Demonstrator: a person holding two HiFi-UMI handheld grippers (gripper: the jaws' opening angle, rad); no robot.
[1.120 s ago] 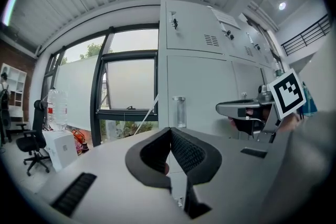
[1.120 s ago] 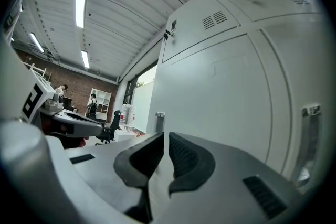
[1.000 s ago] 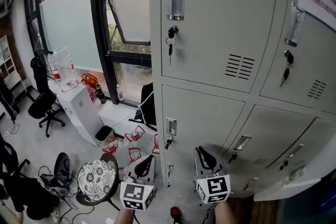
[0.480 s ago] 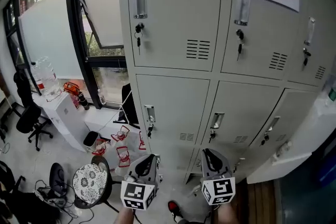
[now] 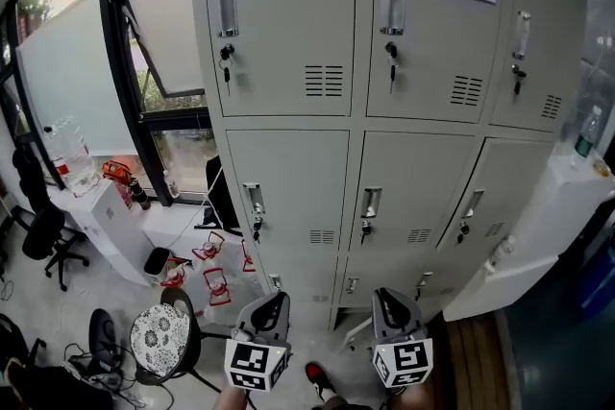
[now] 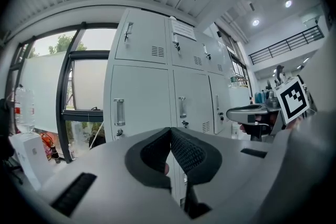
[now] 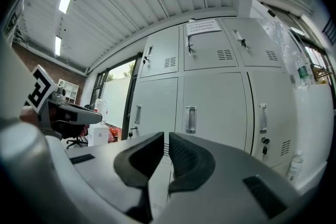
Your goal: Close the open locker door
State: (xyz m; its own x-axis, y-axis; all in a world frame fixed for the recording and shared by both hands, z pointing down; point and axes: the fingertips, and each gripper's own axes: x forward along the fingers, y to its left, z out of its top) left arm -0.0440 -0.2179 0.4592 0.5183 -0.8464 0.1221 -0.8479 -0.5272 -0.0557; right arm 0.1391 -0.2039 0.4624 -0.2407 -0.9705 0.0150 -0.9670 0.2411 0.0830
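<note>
- The lockers [image 5: 384,158] fill the middle and top of the head view. The person stands well apart from them.
- Step in hand, I think: coming closer and looking for the open door — no pushing has begun.
- The upper doors [image 5: 288,178] in the top two rows all look flat and shut.
- The bottom row [image 5: 317,276] sits low in the middle of the frame, just above the tongs. It is small and partly hidden, so I cannot tell which door is open. A thin slanted edge there may be a door ajar, but I am not sure.
- The left tongs [image 6: 169,138] are closed, pad against pad, and hold nothing.
- The right tongs [image 7: 165,140] are almost closed too, with only a thin slit between the pads and nothing in it.
- Next move, as I judge it: step closer and look lower to find the door that sticks out. Then lay closed tongs flat on its front, near the handle side, and push gently until it sits level with the doors beside it. No grabbing is needed — just a steady push.
</note>
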